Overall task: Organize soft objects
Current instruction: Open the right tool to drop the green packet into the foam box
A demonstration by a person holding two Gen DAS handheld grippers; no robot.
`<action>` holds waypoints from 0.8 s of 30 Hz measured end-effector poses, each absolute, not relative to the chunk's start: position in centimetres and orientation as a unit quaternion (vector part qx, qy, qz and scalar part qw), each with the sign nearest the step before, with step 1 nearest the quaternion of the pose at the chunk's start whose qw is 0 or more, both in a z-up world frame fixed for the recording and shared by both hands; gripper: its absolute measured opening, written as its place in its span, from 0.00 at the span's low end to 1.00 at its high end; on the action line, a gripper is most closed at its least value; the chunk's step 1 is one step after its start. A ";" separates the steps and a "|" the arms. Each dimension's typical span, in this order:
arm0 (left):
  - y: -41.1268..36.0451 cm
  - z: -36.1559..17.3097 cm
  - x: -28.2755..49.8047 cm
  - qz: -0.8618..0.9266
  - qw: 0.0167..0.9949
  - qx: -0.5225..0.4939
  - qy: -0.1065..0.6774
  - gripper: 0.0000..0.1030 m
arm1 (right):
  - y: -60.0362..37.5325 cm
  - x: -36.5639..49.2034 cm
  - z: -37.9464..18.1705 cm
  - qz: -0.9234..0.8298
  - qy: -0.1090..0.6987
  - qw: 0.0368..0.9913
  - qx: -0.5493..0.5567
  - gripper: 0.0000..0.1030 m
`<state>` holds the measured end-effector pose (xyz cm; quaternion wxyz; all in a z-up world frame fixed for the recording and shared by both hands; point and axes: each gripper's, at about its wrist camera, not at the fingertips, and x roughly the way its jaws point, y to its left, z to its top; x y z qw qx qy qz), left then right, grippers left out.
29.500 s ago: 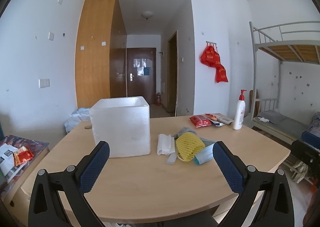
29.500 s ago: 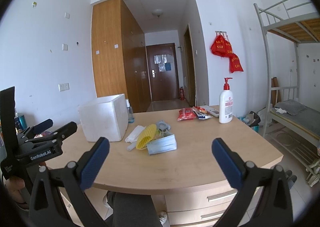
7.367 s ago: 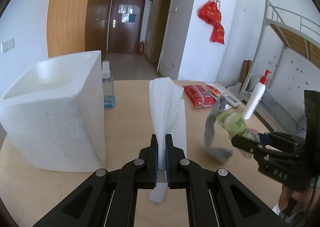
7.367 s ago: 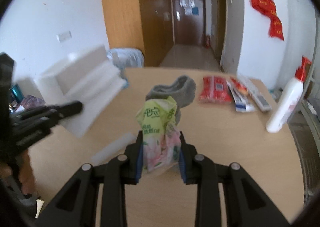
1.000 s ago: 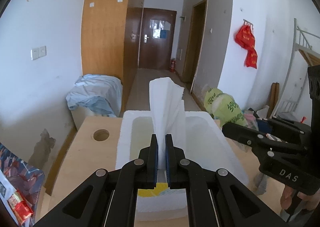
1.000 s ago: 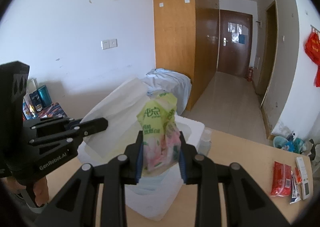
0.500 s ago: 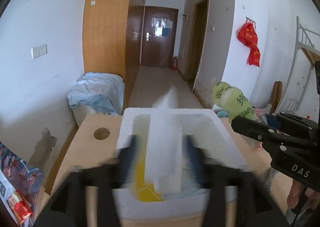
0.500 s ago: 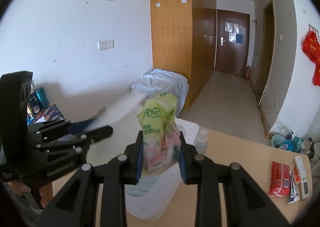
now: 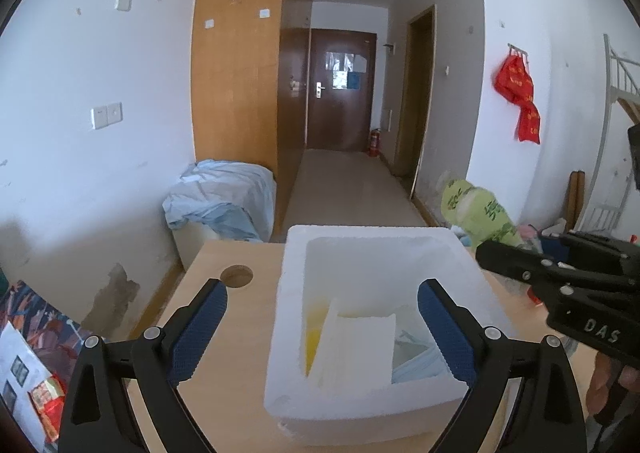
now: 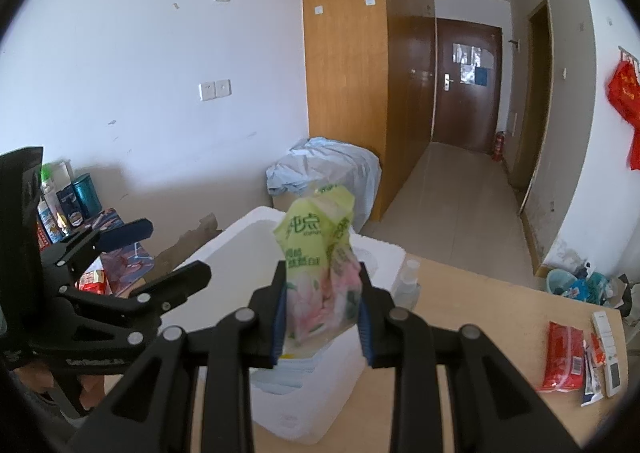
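The left gripper [image 9: 320, 317] has just spread its fingers wide, empty; the white towel [image 9: 356, 349] lies in the foam box [image 9: 292, 293]. The right gripper [image 10: 322, 309], at the box's 3 o'clock, pinches the tissue pack [image 10: 320, 273]; it likely goes in next.

White raised letters "DAS" stand on the black body of the right tool [image 9: 592, 327]. The left tool [image 10: 132, 261] bears pale lettering too blurred to read. The crinkled green plastic tissue pack [image 10: 320, 273] carries printed characters, illegible here.
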<state>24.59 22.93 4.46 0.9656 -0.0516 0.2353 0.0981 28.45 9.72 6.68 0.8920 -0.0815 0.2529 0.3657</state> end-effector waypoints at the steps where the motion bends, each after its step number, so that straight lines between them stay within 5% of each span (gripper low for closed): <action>1: 23.1 4.5 24.4 0.101 0.965 -0.054 0.235 0.94 | 9.9 28.5 6.6 0.368 0.254 0.891 -0.082 0.33; 24: 26.7 5.1 20.7 0.151 0.961 -0.077 0.217 0.94 | 11.9 29.0 4.8 0.403 0.264 0.874 -0.072 0.38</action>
